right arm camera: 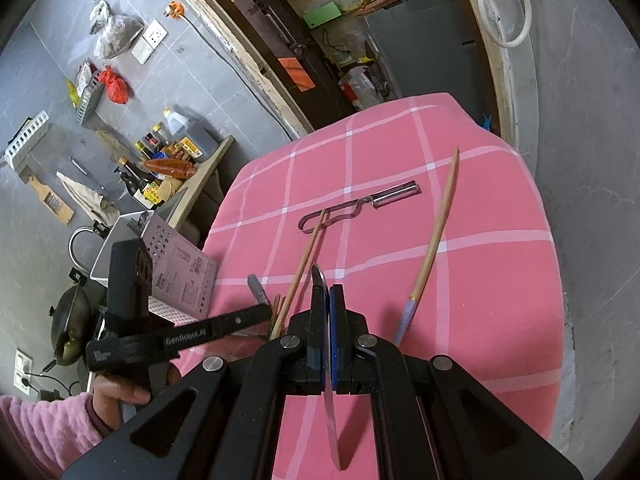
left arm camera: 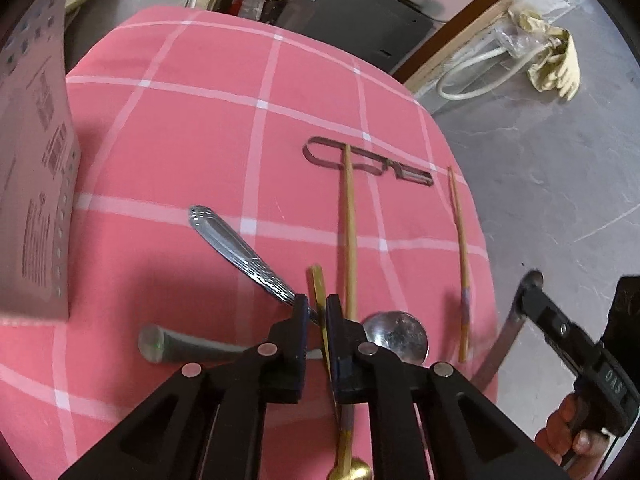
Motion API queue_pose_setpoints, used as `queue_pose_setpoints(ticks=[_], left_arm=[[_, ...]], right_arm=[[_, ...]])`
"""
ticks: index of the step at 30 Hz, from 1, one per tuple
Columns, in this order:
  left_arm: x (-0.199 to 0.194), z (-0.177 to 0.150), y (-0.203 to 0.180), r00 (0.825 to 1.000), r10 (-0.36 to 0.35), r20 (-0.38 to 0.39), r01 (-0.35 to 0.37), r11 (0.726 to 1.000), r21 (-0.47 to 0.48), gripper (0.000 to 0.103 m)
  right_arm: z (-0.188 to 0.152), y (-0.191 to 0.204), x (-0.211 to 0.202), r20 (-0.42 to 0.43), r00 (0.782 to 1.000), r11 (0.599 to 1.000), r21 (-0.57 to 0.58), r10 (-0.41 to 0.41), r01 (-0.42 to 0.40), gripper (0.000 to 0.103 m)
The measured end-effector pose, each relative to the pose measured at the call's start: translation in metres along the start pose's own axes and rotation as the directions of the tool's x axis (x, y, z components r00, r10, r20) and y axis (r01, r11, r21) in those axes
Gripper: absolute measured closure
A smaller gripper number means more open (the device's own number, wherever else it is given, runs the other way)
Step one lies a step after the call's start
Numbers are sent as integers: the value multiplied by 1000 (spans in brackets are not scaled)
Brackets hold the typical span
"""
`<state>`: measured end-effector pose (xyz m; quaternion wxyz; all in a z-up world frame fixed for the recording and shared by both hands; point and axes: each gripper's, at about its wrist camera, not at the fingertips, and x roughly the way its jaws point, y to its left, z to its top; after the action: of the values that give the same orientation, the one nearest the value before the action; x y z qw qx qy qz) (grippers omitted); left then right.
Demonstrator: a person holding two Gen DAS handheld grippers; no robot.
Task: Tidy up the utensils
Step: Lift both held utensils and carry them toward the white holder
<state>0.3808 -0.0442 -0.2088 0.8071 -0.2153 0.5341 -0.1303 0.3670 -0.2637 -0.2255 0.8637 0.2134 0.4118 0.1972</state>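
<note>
My left gripper [left arm camera: 317, 307] is shut on a gold spoon [left arm camera: 320, 292], its bowl near the camera. Under it lie a steel spoon [left arm camera: 240, 254], a grey-handled utensil [left arm camera: 180, 346] and a long chopstick [left arm camera: 350, 232] on the pink checked tablecloth [left arm camera: 180, 140]. A metal peeler [left arm camera: 360, 160] lies beyond, a second chopstick [left arm camera: 460, 256] to the right. My right gripper [right arm camera: 329, 294] is shut on a table knife [right arm camera: 332, 420], held edge-up above the cloth; it shows at the right of the left wrist view [left arm camera: 528, 292]. The peeler [right arm camera: 360, 208] and chopsticks [right arm camera: 432, 240] lie ahead.
A perforated pink utensil holder box [left arm camera: 36, 184] stands at the table's left; it also shows in the right wrist view [right arm camera: 180, 276]. The table edge drops to a grey floor [left arm camera: 560, 180] on the right. Shelves with bottles [right arm camera: 160, 152] stand beyond the table.
</note>
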Motion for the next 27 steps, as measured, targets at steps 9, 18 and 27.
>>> queue_pose_setpoints(ticks=[9, 18, 27], left_arm=[[7, 2, -6, 995, 29, -93, -26, 999, 34, 78], [5, 3, 19, 998, -63, -28, 58, 984, -170, 78], [11, 3, -10, 995, 46, -85, -51, 997, -55, 81]], right_arm=[[5, -5, 12, -26, 999, 1000, 3, 29, -28, 101], [7, -9, 20, -46, 998, 999, 2, 43, -43, 101], [9, -13, 26, -57, 997, 998, 3, 56, -56, 101]])
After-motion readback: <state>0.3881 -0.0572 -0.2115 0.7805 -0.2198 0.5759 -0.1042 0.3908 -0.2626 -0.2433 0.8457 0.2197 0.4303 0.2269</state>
